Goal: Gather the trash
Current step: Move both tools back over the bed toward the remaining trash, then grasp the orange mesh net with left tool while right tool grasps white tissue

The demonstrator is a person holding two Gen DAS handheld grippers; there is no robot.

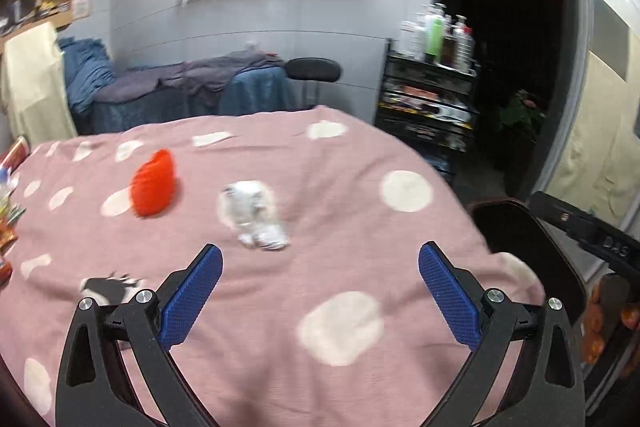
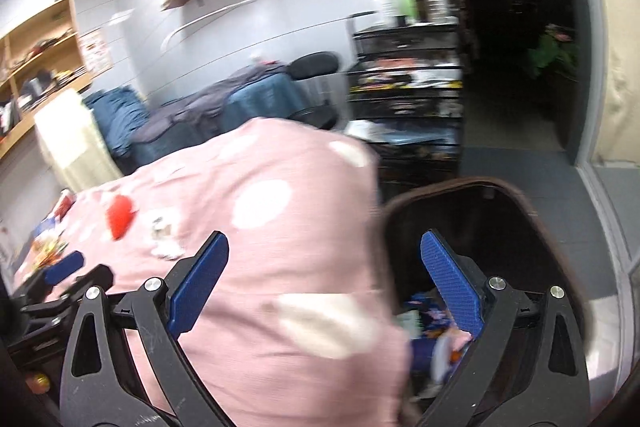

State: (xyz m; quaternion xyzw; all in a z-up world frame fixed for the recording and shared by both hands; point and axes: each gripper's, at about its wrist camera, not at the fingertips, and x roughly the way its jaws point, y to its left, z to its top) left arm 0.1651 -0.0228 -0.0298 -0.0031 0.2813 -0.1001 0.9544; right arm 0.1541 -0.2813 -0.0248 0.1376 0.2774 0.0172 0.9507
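So right now I've got both grippers empty. My left gripper (image 1: 320,291) hangs over the pink polka-dot surface (image 1: 360,155) with its fingers spread wide, nothing between them, lined up roughly toward the crumpled white wrapper (image 1: 256,215) lying just ahead of the blue pads. My guess is that's the next grab, since it sits closest and dead centre.

My right gripper (image 2: 324,283) is also spread wide and holding nothing. It sits off the surface's right edge, with its right finger over the dark bin (image 2: 500,227) that stands just beside the surface. Makes sense to park it there, because that bin is clearly the drop spot: I can see some blue and white scraps (image 2: 424,323) already lying in the bottom of it, too blurry to count.

Count of loose trash on the cloth, as far as I can tell:
- one crumpled white wrapper, mid-surface
- one red thing (image 1: 154,187) just left of it and further back, looks like a crumpled bag but it's blurry
- one black-and-white scrap (image 1: 108,287) near my left finger
- a pile of colourful packets (image 1: 8,227) at the far left edge, can't count those

One bin, two grippers, both free.
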